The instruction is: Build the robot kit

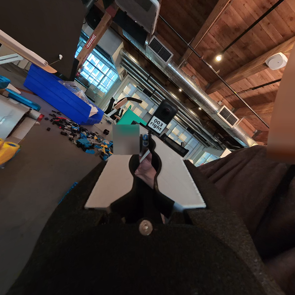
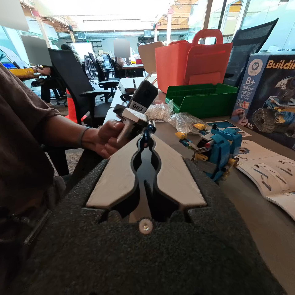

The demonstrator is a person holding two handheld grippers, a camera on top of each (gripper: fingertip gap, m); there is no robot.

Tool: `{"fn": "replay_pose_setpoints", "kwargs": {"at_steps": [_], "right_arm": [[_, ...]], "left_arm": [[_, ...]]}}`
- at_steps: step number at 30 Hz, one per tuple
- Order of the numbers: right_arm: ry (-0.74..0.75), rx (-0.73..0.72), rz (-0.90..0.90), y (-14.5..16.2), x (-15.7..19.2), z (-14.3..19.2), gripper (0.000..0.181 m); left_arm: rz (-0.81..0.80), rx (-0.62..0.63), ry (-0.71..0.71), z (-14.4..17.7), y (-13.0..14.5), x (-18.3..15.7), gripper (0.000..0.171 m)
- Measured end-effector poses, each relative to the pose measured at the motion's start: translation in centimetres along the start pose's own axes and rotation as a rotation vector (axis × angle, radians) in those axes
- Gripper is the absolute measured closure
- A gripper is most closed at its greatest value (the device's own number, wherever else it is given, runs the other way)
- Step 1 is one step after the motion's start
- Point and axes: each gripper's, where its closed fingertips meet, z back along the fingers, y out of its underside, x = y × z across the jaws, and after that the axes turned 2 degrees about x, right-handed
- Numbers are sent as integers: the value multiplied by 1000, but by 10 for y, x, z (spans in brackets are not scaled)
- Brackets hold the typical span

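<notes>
Where 2 grippers meet, right gripper (image 2: 146, 138) and left gripper (image 1: 146, 142) pinch 1 small blue plastic piece (image 2: 145, 138).

The toy box (image 2: 269, 95) is cut off by the right edge. The instruction booklet (image 2: 263, 178) is also cut there. The loose bricks (image 1: 89, 140) are partly hidden behind a blurred patch.

Blue bin (image 1: 63, 94); green bin (image 2: 201, 99), orange-red bag (image 2: 191, 63); blue-and-yellow brick model (image 2: 220, 151)
</notes>
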Motion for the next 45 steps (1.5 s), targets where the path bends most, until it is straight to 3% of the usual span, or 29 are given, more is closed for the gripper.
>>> {"fn": "replay_pose_setpoints", "kwargs": {"at_steps": [6, 13, 15, 21, 27, 39, 42, 45], "right_arm": [[-145, -58, -258, -3, 5, 1, 178], [-188, 20, -336, 10, 5, 0, 178], [-148, 66, -290, 15, 2, 0, 178], [23, 226, 98, 27, 0, 5, 178], [89, 276, 208, 34, -3, 7, 177], [33, -7, -367, 15, -9, -10, 179], [-25, -136, -597, 11, -9, -15, 178], [-42, -247, -698, 4, -9, -17, 179]], "left_arm": [[-67, 5, 2, -1, 0, -6, 165], [-163, 62, -56, -3, 6, -1, 165], [-197, 100, -88, -2, 10, 5, 165], [-189, 179, -101, -3, 21, 11, 166], [-144, 201, -110, -4, 25, 18, 165], [-138, 12, -133, 1, -1, 15, 165], [-147, -34, -140, 2, -7, 14, 165], [-124, -104, -127, 3, -14, 10, 165]]}}
